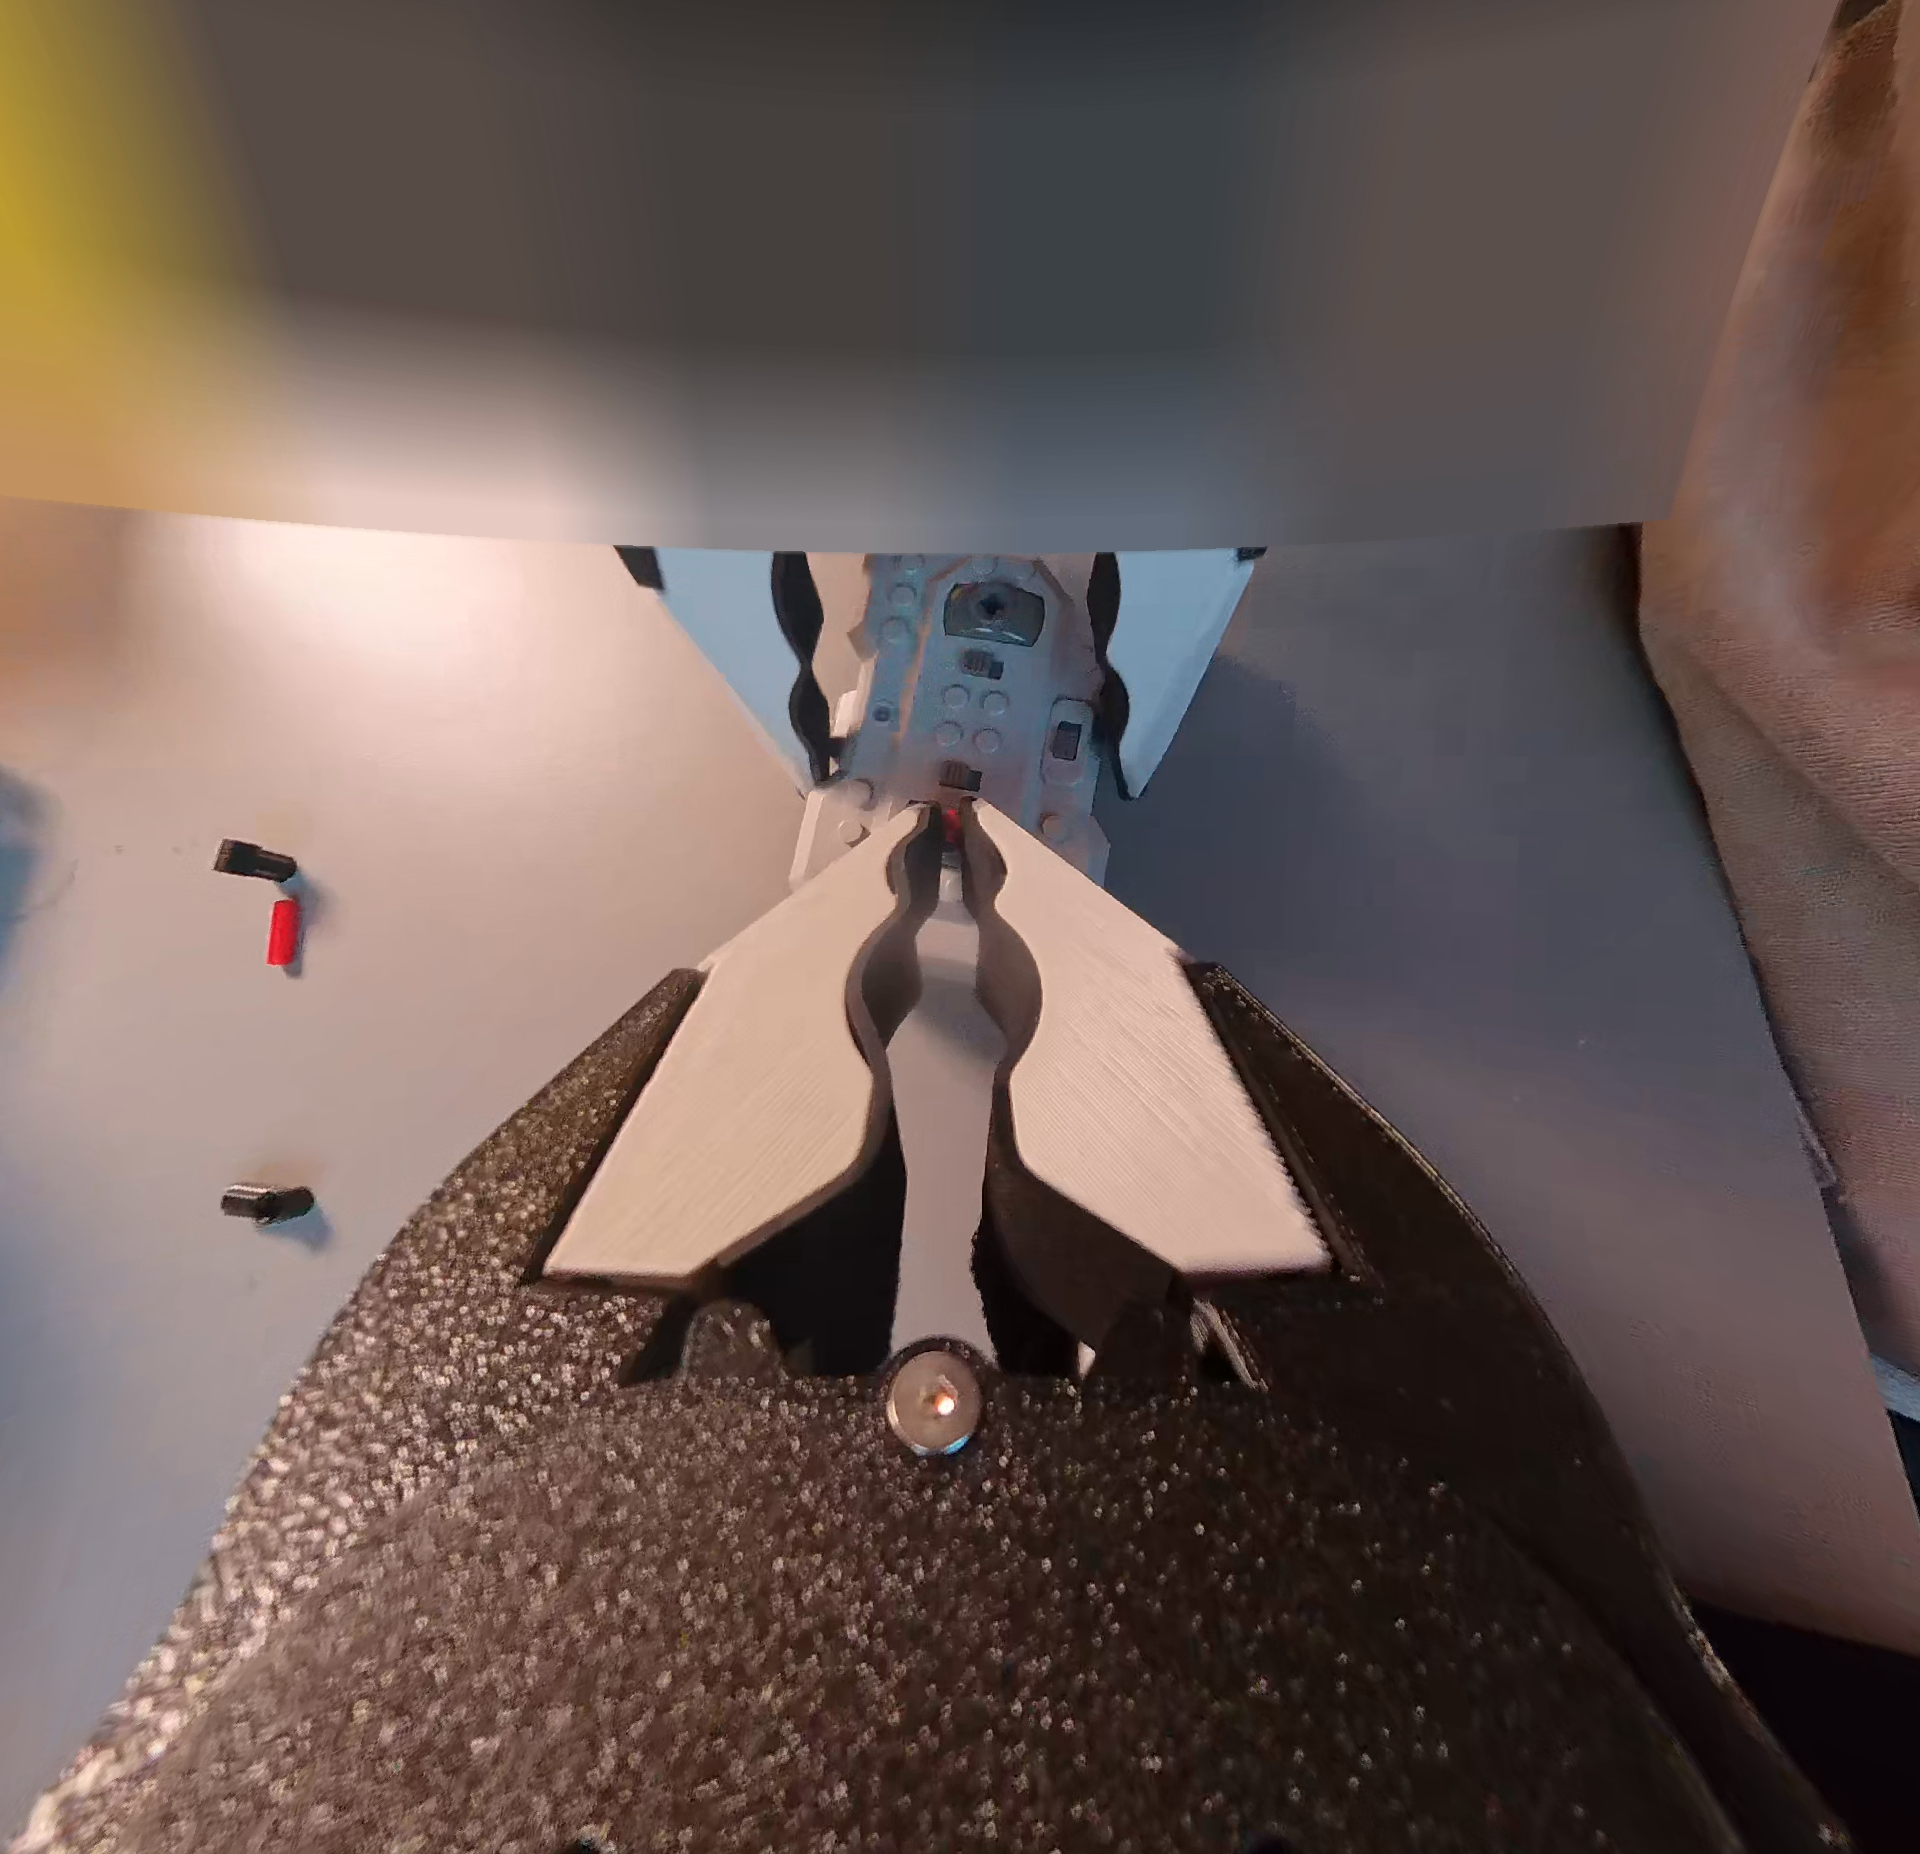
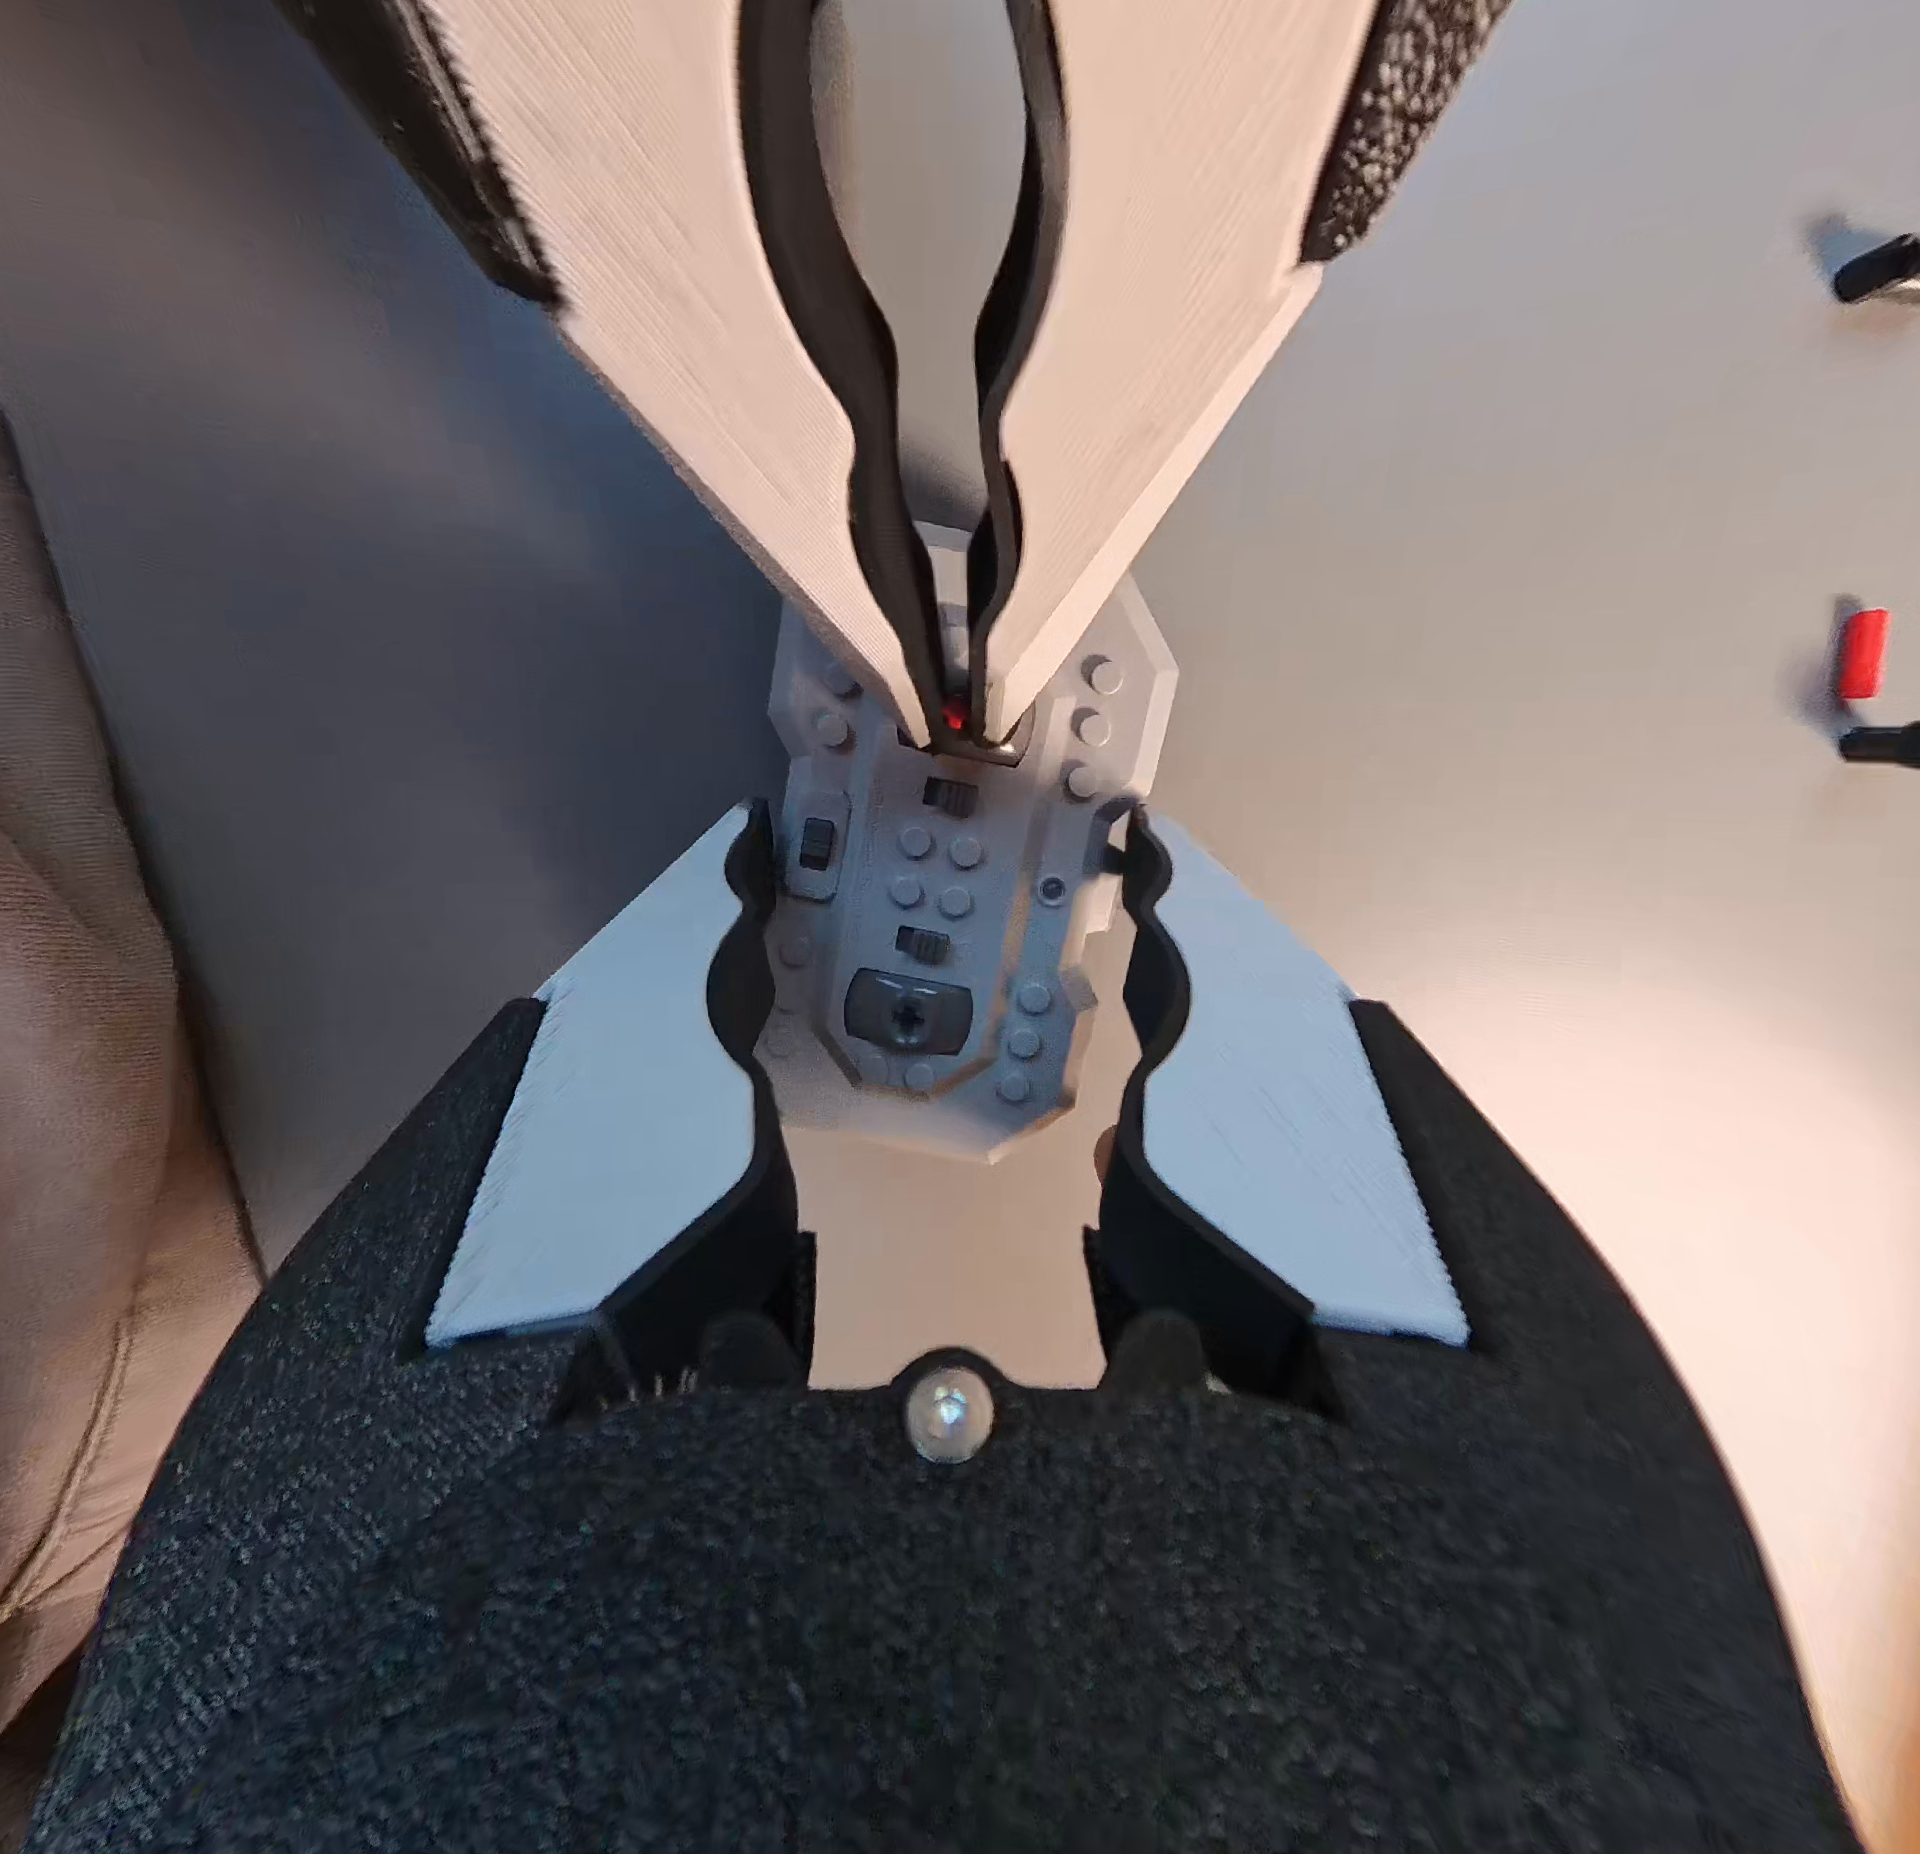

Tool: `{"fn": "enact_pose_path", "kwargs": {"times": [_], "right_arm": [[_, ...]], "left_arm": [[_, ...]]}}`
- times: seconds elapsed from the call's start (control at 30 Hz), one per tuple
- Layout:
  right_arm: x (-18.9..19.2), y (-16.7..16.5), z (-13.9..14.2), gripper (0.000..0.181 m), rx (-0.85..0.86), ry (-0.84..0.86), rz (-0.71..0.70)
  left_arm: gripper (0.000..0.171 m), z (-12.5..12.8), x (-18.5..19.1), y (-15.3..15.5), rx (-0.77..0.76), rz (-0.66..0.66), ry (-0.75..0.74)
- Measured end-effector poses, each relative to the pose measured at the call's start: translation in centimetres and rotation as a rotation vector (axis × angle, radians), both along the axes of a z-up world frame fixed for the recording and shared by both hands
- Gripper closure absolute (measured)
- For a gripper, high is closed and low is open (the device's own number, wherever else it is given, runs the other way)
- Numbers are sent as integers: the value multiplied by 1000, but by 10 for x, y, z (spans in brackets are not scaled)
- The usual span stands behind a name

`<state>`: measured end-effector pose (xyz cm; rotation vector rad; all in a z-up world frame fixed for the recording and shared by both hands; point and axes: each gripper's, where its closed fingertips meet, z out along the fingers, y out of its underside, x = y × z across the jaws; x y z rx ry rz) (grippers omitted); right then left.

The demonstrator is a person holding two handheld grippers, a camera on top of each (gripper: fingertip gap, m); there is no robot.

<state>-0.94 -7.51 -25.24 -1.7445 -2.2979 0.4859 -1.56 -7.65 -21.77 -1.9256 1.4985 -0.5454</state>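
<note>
My left gripper (image 1: 943, 819) is shut on a small red piece (image 1: 950, 823), pinched at its very fingertips. The tips press against the near end of a grey studded block (image 1: 966, 703) with small black switches and a screw. My right gripper (image 2: 940, 828) grips that grey block (image 2: 935, 900) by its two sides, just above the pale table. In the right wrist view the left gripper (image 2: 954, 718) reaches in from the top, and the red piece (image 2: 952, 713) sits where it meets the block's far end. The red piece is mostly hidden by the fingertips.
Small loose parts lie on the pale table (image 1: 416, 1025): a black pin (image 1: 255, 857), a red cylinder (image 1: 283, 929) and another black pin (image 1: 265, 1202). The red cylinder also shows in the right wrist view (image 2: 1862, 651). A person's beige clothing (image 1: 1818, 765) borders the table.
</note>
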Motion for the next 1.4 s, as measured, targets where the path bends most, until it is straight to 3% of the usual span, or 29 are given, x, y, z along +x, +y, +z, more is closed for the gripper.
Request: {"fn": "enact_pose_path", "kwargs": {"times": [0.53,0.9,0.93,0.97,1.0,1.07,1.27,1.4], "right_arm": [[-5,-18,-2,113,-68,23,83],[-12,-32,3,112,-106,20,124],[-16,-30,4,112,-100,38,117],[-18,-30,7,114,-113,45,109],[-16,-28,3,112,-99,29,119],[-14,-24,-1,113,-79,3,132],[-11,-16,-4,112,-99,13,106],[-13,-9,0,112,-105,41,106]], "left_arm": [[171,4,-2,-18,-19,23,-103],[171,9,-10,-34,-39,29,-71],[171,56,5,-40,-87,9,-328],[171,95,3,-31,7,14,-399],[170,100,-1,-27,108,-8,-296],[169,67,-4,-44,29,-78,-171],[169,62,-19,-41,33,10,-205],[169,59,-34,-21,53,109,-222]]}}
